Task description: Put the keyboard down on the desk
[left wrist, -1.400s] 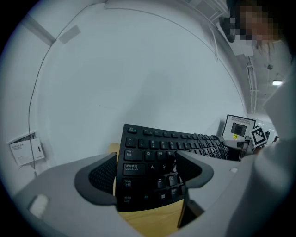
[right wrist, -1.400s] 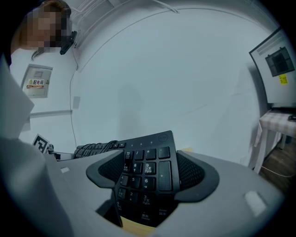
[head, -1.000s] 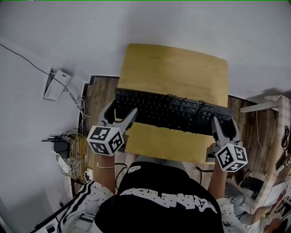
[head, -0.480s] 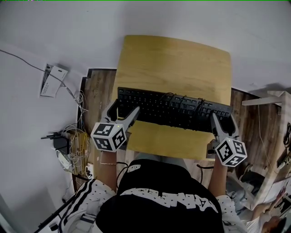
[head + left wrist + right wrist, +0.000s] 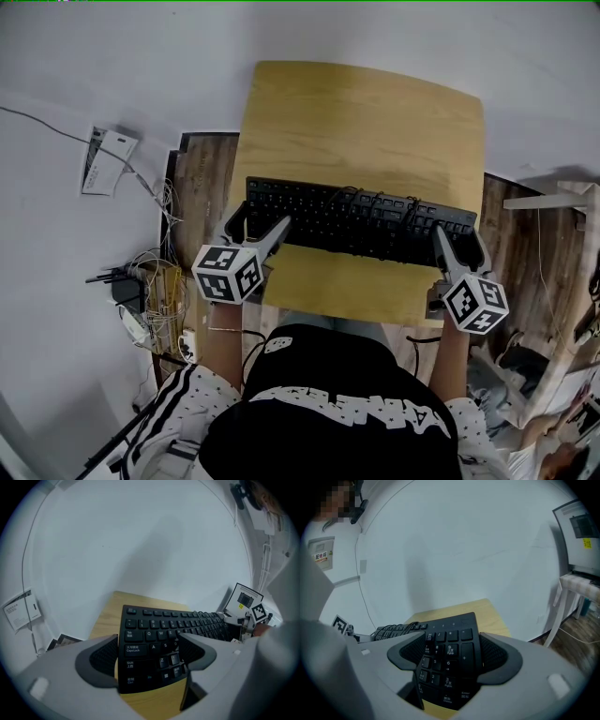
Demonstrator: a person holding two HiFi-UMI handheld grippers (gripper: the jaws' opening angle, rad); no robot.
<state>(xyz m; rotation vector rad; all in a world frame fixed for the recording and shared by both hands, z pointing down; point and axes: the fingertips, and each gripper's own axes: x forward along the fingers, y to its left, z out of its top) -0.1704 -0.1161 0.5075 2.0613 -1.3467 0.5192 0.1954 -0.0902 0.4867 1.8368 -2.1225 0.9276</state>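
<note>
Both claws pinch keyboard [image 5: 361, 222]: left gripper [image 5: 147, 656] on Shift-key end, right gripper [image 5: 447, 656] on numpad end. Keyboard spans desk [image 5: 361, 131] width, over desk's near half. Contact with desk unclear. Probably left: seat it, release. Keyboard black, full-size, cable [image 5: 375, 202] coiled on top.

keyboard [image 5: 361, 223]: matt black plastic | desk [image 5: 361, 122]: smooth wood, probably laminate
</note>
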